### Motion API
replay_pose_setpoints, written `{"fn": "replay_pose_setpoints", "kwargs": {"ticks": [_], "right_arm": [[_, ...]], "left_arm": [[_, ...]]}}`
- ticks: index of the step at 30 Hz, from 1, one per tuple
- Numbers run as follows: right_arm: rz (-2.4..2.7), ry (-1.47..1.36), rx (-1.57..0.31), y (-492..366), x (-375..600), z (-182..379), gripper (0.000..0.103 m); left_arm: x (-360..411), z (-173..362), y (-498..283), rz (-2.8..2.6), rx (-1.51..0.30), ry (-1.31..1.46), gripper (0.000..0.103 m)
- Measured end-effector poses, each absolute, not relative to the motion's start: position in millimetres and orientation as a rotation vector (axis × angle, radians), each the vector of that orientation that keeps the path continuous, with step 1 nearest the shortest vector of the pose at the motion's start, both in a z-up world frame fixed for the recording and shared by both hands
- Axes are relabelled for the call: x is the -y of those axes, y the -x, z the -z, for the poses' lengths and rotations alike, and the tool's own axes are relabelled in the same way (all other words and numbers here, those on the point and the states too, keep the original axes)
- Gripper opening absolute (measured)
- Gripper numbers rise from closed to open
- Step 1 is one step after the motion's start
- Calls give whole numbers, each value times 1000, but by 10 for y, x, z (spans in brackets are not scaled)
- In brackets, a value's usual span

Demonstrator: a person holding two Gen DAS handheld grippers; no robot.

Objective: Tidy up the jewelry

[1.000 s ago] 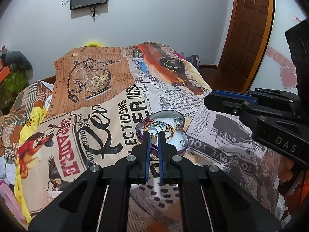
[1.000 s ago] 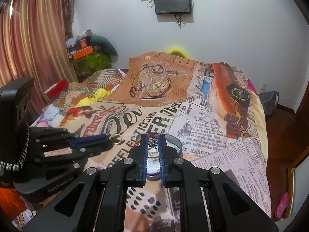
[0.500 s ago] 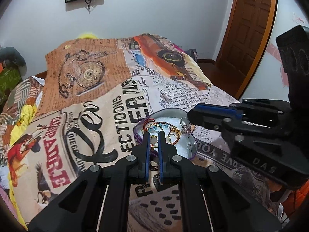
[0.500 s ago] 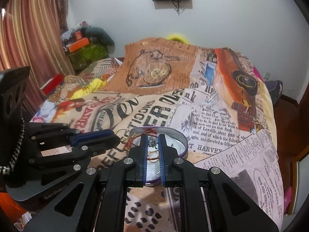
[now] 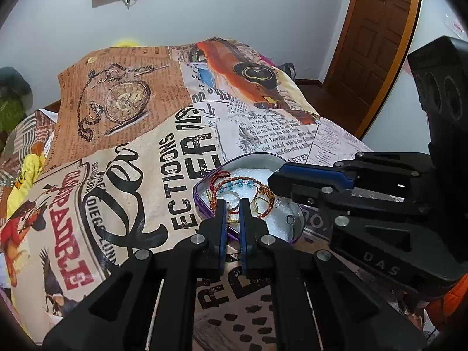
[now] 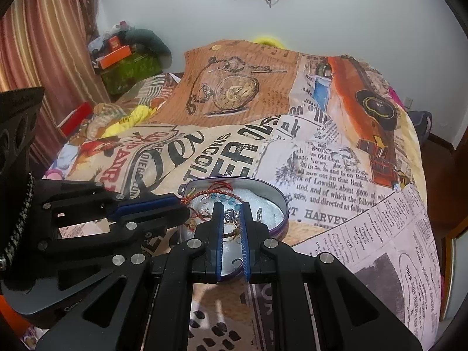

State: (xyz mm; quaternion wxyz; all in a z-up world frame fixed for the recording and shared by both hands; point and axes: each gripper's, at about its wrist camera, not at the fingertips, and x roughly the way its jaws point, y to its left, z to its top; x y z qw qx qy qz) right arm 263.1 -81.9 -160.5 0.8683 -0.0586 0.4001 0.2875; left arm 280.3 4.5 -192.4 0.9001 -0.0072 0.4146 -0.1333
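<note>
Jewelry tin (image 5: 288, 228) sits centre frame with tangled bracelets (image 5: 245, 187); my left gripper (image 5: 233, 204) and right gripper (image 6: 231, 209) hover nearly closed, empty — I'd open before descending, single out one piece.

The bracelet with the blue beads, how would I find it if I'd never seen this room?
Look at the bed covered by the newspaper-print bedspread, then find the small purple-rimmed metal tin with white padding sitting on it. Inside the tin, among gold rings and red-and-gold cords, the thin bracelet with blue beads is the only piece with bright turquoise beads.
</note>
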Motion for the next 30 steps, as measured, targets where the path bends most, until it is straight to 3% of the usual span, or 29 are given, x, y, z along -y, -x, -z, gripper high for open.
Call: {"fn": "replay_pose_setpoints", "kwargs": {"ticks": [9,13,30], "right_arm": [[-596,149,-853,-2610,787,1579,12],[-583,150,-835,-2570,801,1513,36],[-535,105,-654,-2067,1047,751,36]], "left_arm": [[-157,1811,-2730,246,-845,38,7],[-227,1709,-2670,231,-828,55,8],[-224,939,-2127,197,-673,50,8]]}}
